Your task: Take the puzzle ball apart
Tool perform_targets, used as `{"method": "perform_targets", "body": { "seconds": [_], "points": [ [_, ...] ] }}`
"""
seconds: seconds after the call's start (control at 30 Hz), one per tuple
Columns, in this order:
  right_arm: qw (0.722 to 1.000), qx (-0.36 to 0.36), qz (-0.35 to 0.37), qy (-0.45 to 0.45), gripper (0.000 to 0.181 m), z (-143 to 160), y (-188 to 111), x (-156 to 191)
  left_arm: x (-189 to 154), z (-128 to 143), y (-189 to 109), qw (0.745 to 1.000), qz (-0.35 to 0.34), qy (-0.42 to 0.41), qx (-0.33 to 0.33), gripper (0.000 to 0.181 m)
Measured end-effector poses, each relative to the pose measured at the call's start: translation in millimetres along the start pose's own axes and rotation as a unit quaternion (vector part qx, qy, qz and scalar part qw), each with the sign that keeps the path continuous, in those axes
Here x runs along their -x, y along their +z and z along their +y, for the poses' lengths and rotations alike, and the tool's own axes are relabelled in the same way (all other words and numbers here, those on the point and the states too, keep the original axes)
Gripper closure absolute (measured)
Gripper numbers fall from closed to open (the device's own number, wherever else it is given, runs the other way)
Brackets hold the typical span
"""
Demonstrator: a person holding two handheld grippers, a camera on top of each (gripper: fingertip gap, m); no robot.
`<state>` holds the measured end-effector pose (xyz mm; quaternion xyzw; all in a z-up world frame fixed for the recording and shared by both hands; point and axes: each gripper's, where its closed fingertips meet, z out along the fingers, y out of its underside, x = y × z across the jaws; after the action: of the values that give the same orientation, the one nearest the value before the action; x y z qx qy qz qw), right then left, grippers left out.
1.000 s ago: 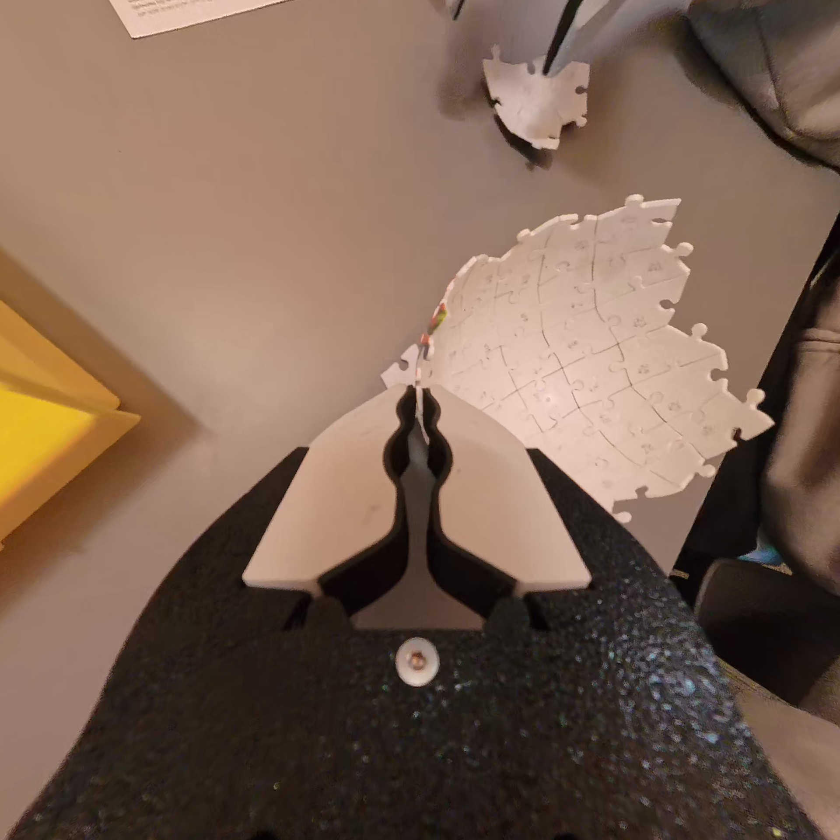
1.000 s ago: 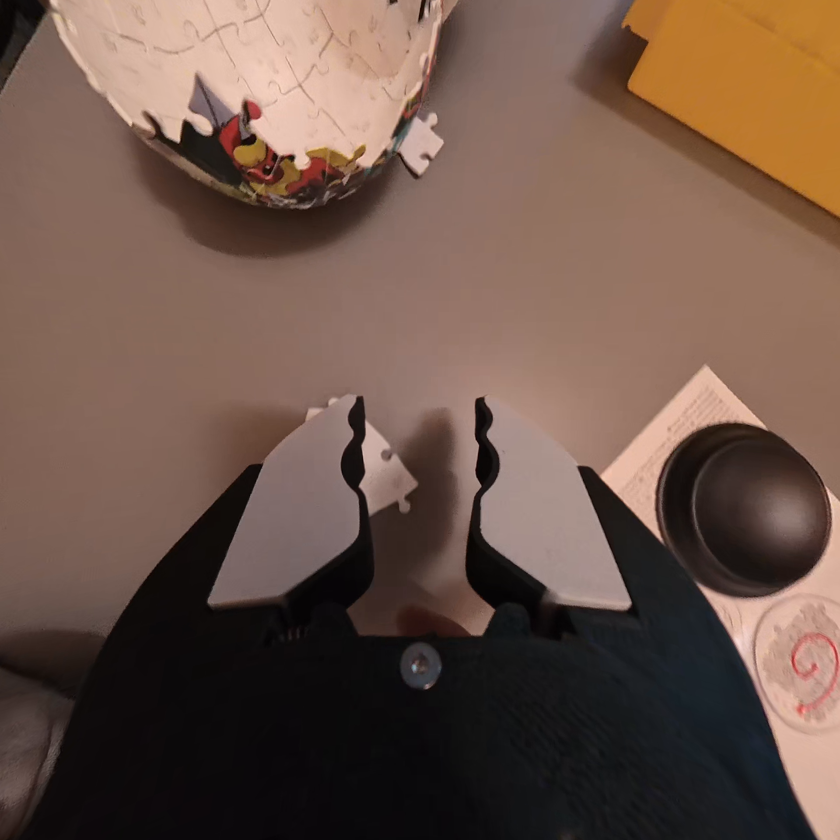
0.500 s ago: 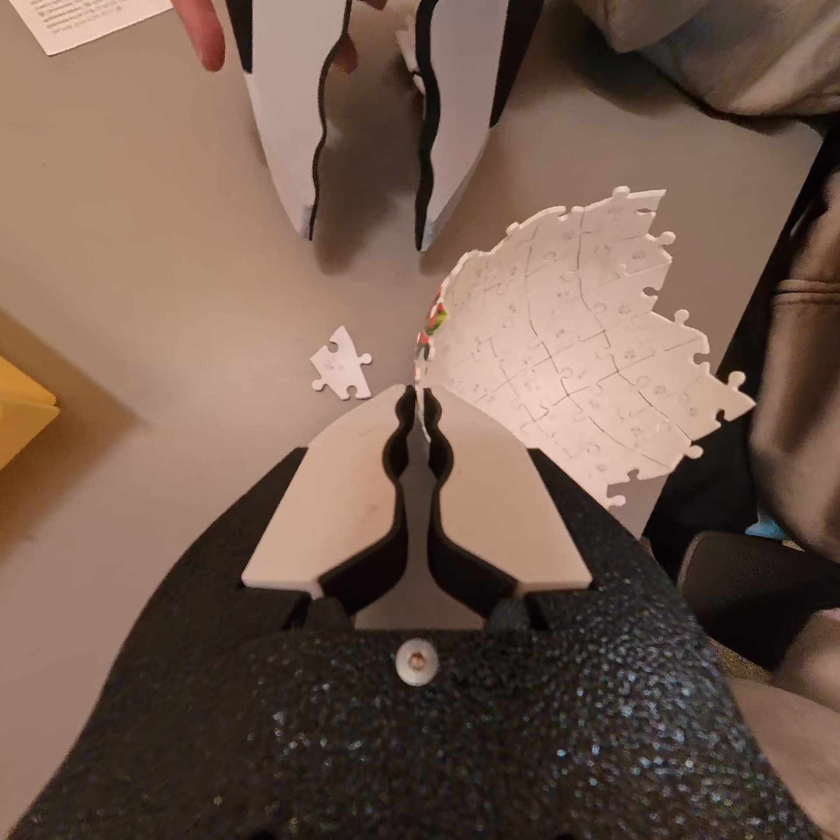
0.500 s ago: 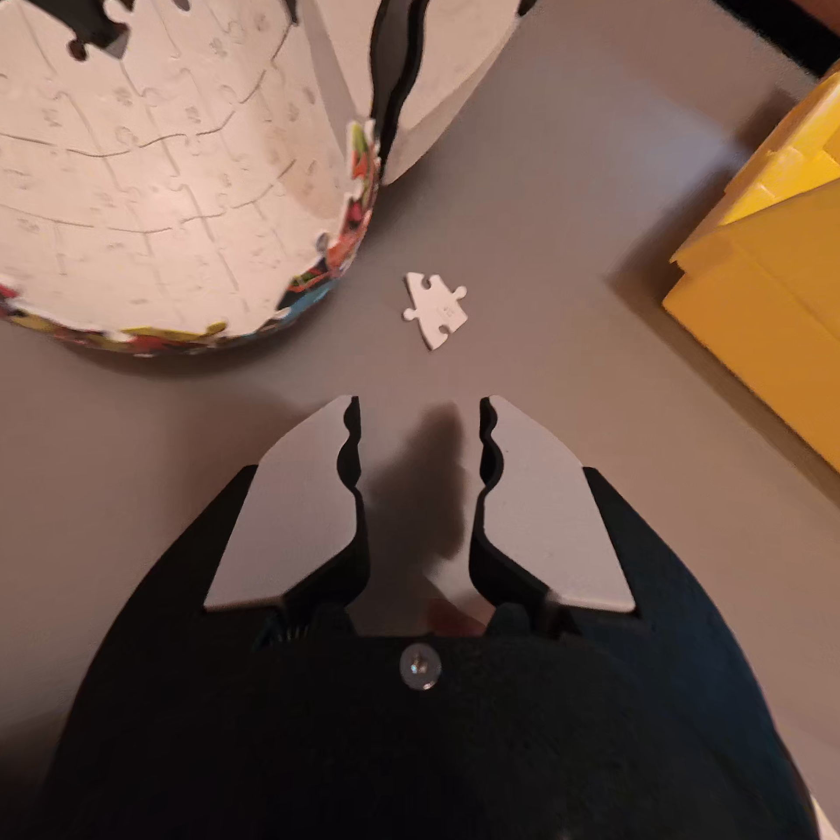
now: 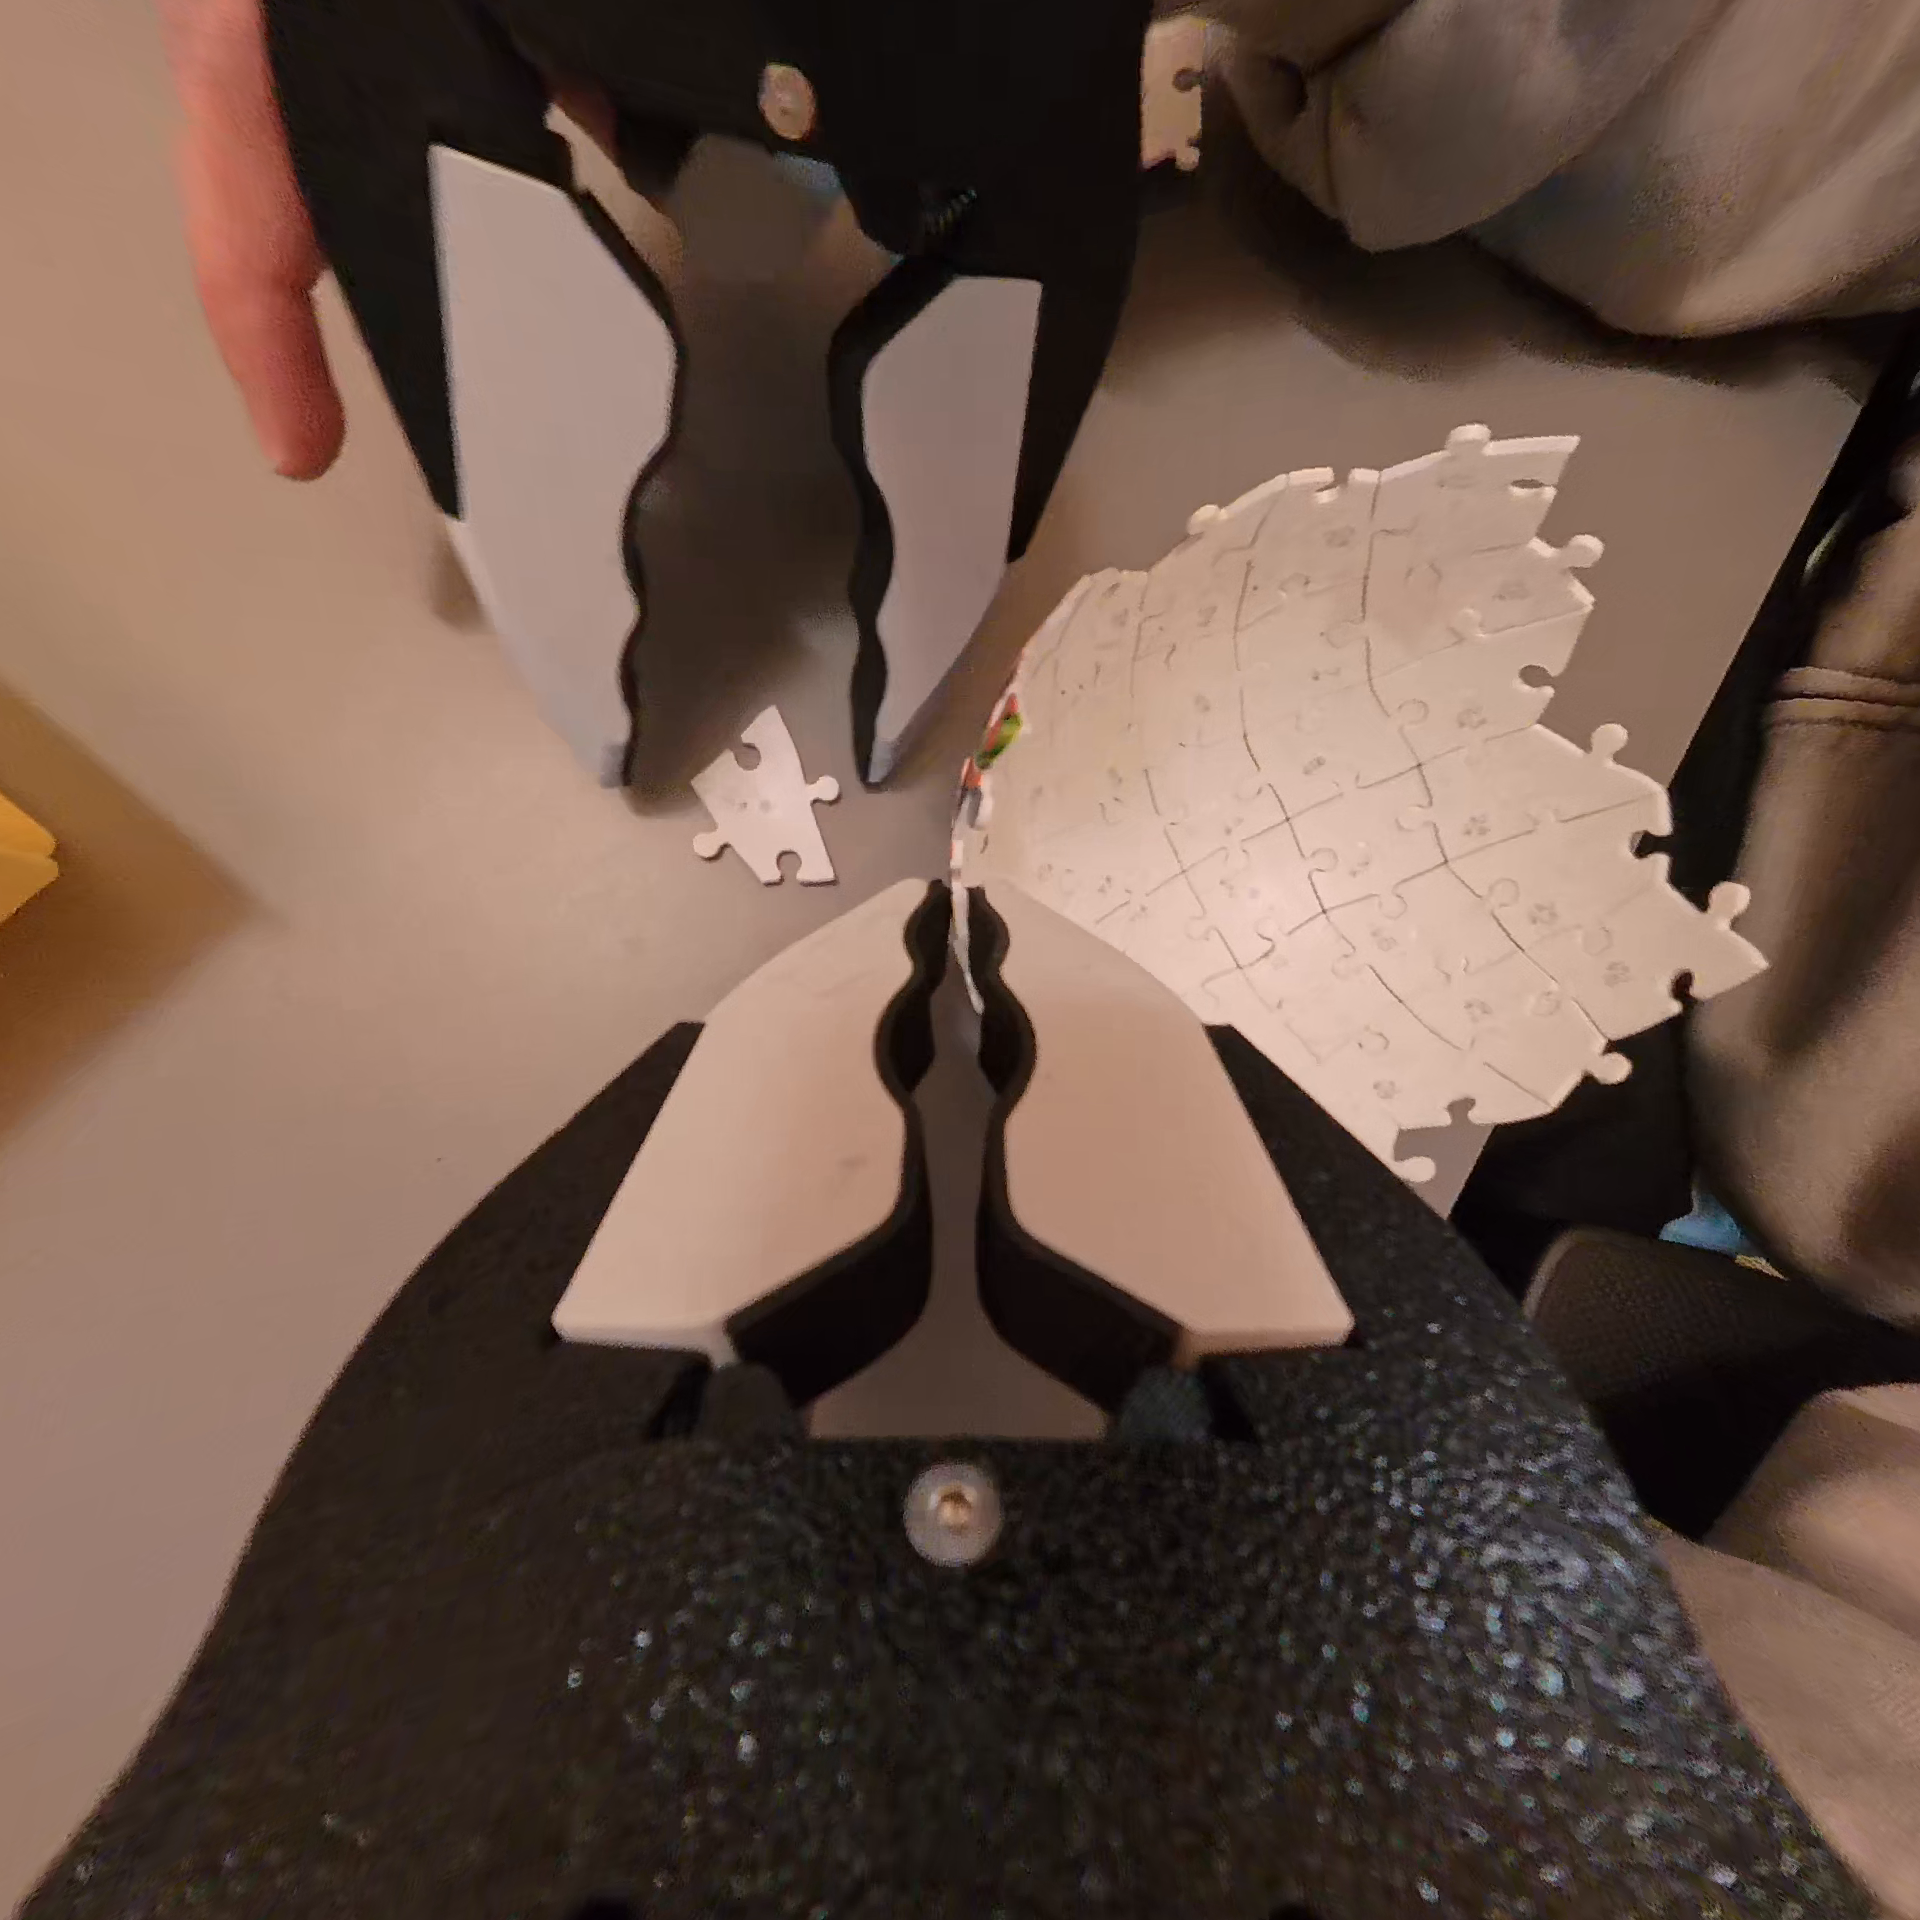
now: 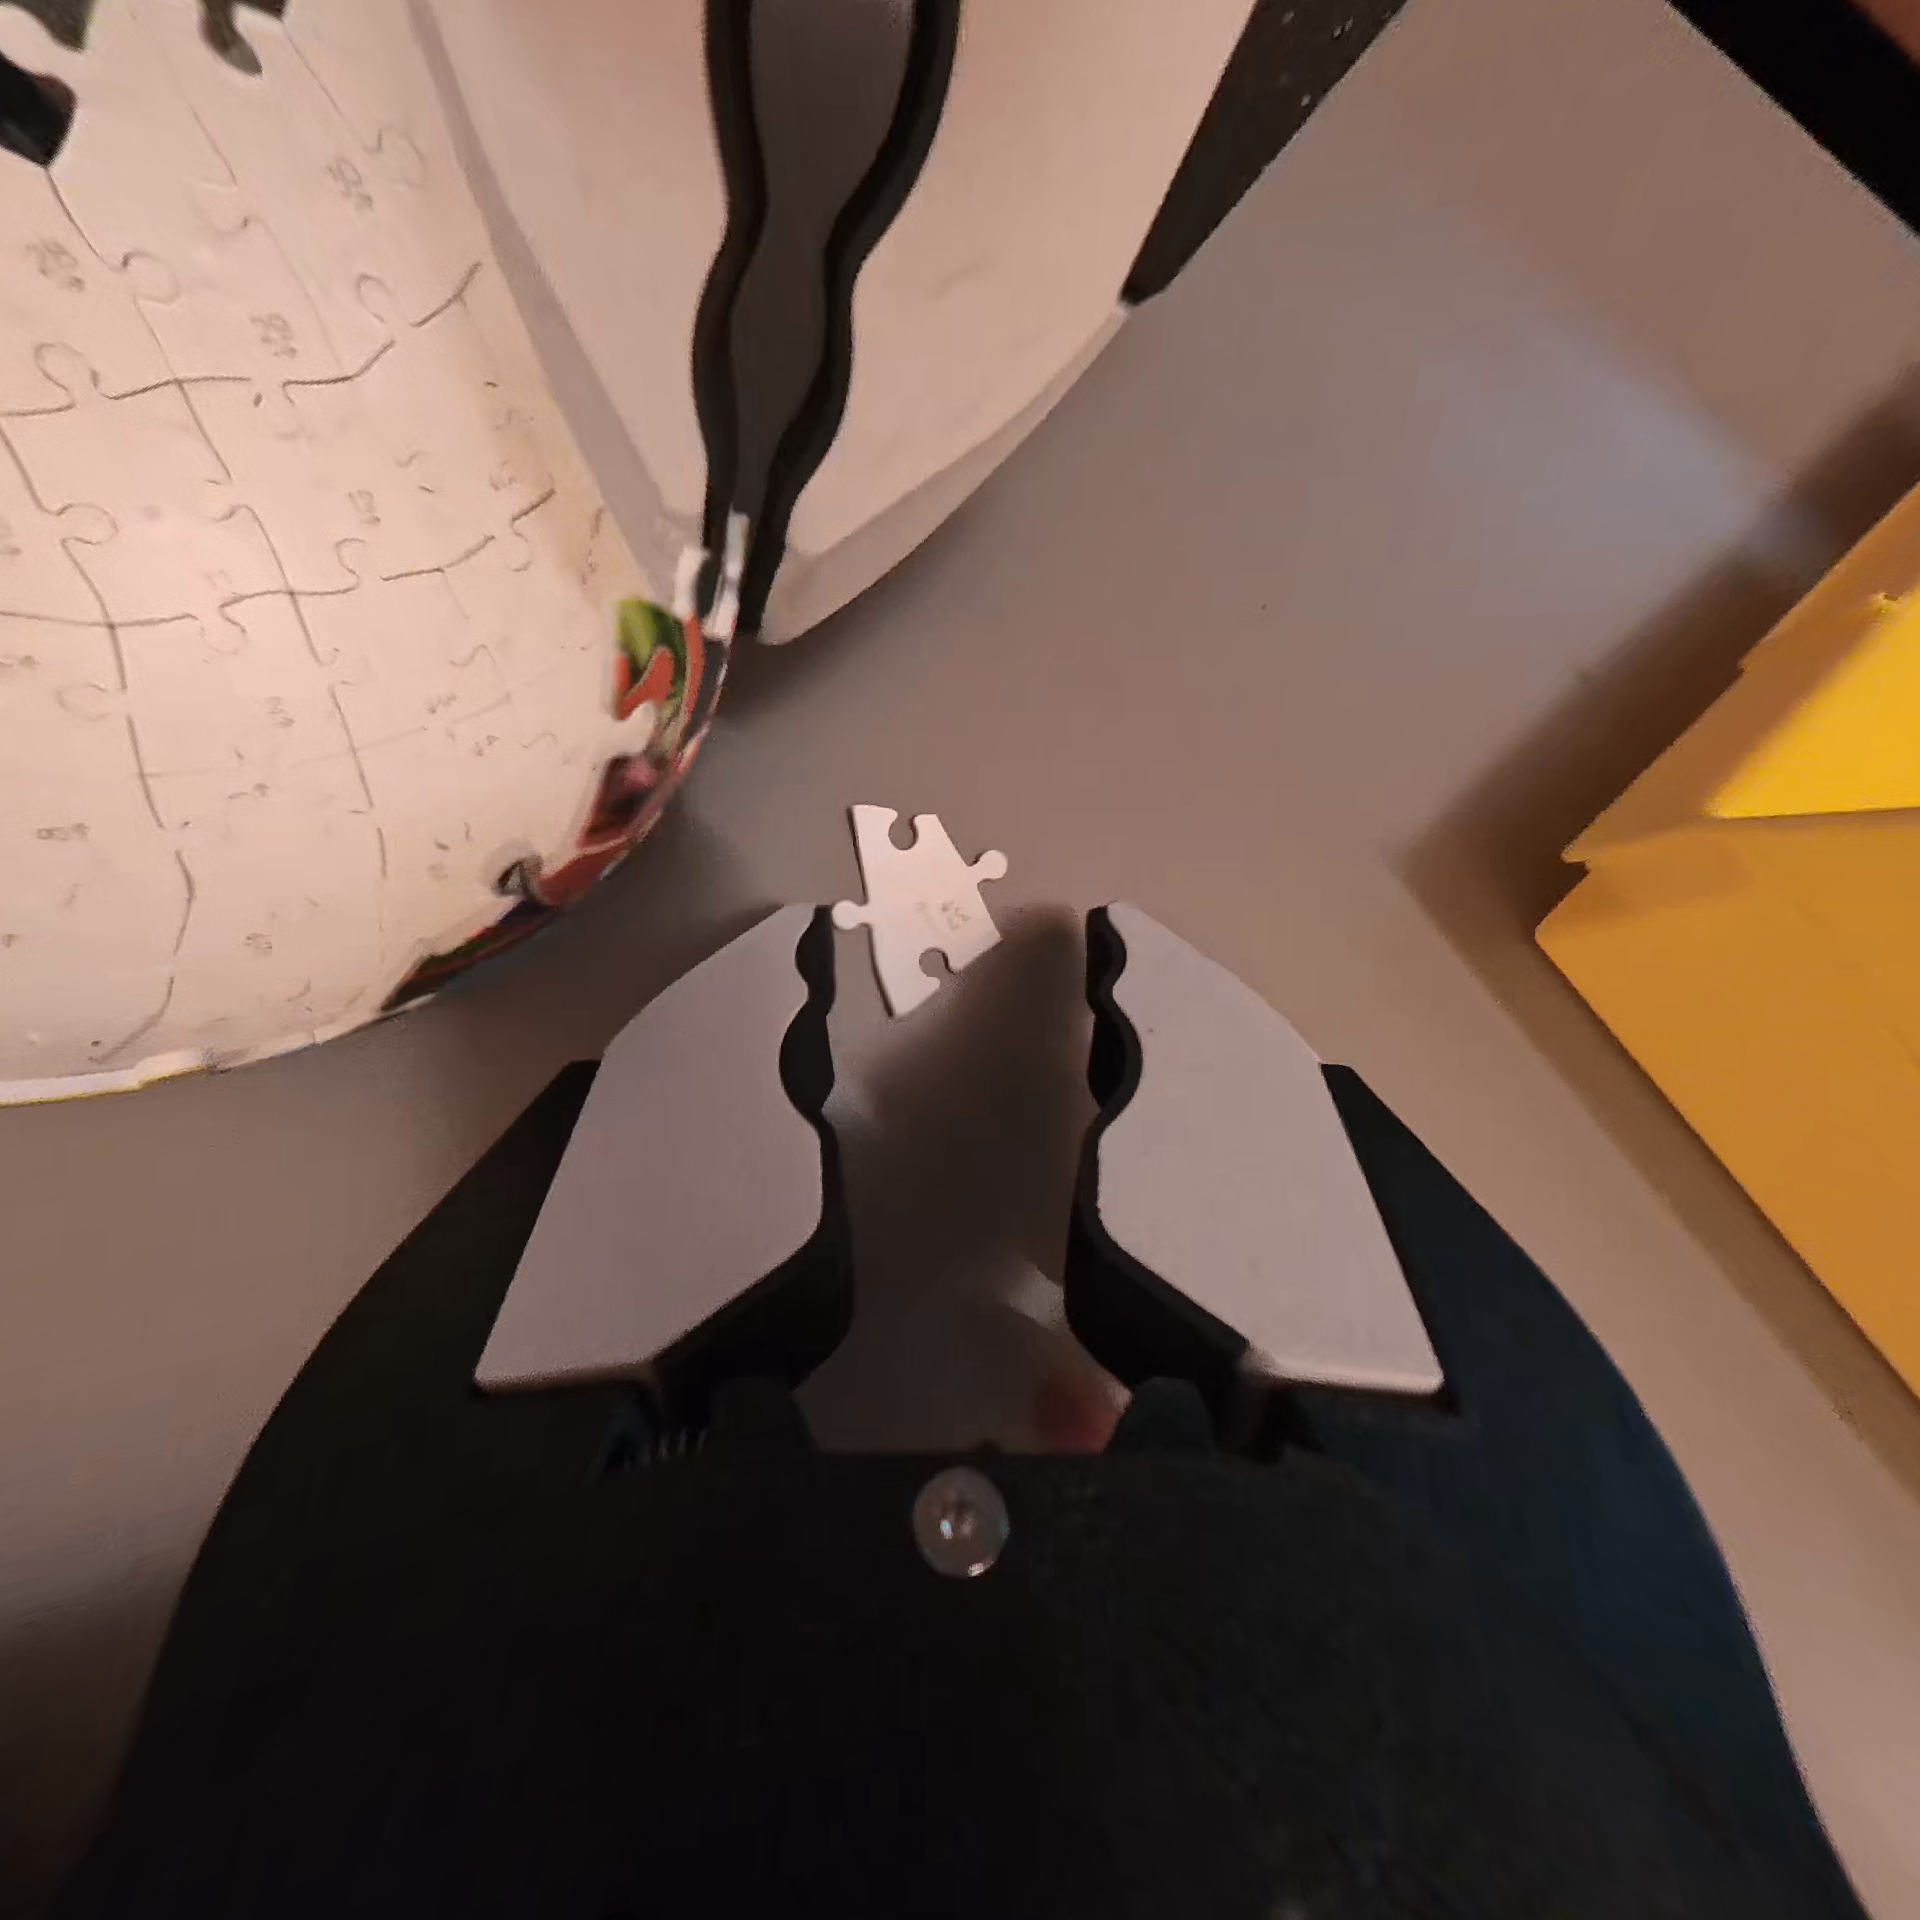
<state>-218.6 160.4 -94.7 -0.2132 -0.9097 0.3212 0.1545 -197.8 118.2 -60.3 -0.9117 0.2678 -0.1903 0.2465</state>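
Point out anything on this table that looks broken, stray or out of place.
The puzzle ball is only a jagged-edged open shell, its rim pinched in the shut left gripper. One loose puzzle piece lies white side up on the table, just ahead of the open right gripper. Given the task, neither looks like damage.

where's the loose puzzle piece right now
The loose piece lies flat on the table, just ahead of the open right hand-held gripper, right of the puzzle shell.

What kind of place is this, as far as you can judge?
Probably an indoor desk or worktable: a plain grey tabletop, a yellow plastic box at its edge, and a person in grey clothing sitting close beside it.
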Motion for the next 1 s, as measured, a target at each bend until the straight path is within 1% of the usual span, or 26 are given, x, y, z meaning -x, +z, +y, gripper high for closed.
{"method": "perform_targets", "body": {
  "seconds": [0.07,0.1,0.17,0.27,0.37,0.5,0.53,0.63,0.8,0.9,1.0],
  "points": [
    [0.998,0.027,-0.046,0.015,0.151,7,3,7,0,-1,0,1.000,0.003,0.005,-0.003,0.178],
    [0.997,0.024,-0.069,0.029,0.157,5,4,11,0,-2,0,1.000,0.007,0.006,-0.007,0.178],
    [0.997,0.015,-0.064,0.028,0.168,5,5,10,1,-2,1,1.000,0.012,0.003,-0.014,0.177],
    [0.998,0.011,-0.055,0.037,0.169,6,5,11,3,0,1,1.000,0.012,-0.002,-0.017,0.175],
    [0.998,0.025,-0.044,0.027,0.170,9,1,13,4,1,0,1.000,0.012,-0.004,-0.020,0.170],
    [0.998,0.055,-0.011,0.014,0.171,17,-7,11,5,4,1,1.000,0.012,-0.012,-0.023,0.164],
    [0.999,0.052,0.008,0.010,0.179,16,-12,7,5,4,1,1.000,0.013,-0.012,-0.026,0.163],
    [0.998,0.051,0.033,0.010,0.180,15,-28,4,4,3,-1,0.999,0.013,-0.008,-0.035,0.160],
    [0.995,0.076,0.062,-0.011,0.180,22,-40,6,2,0,-3,0.999,0.012,-0.011,-0.046,0.157],
    [0.988,0.080,0.120,-0.052,0.180,19,-54,1,2,-3,-7,0.998,0.005,-0.014,-0.056,0.156],
    [0.973,0.083,0.189,-0.098,0.180,15,-72,-4,2,-6,-13,0.997,0.001,-0.021,-0.072,0.155]
  ]
}}
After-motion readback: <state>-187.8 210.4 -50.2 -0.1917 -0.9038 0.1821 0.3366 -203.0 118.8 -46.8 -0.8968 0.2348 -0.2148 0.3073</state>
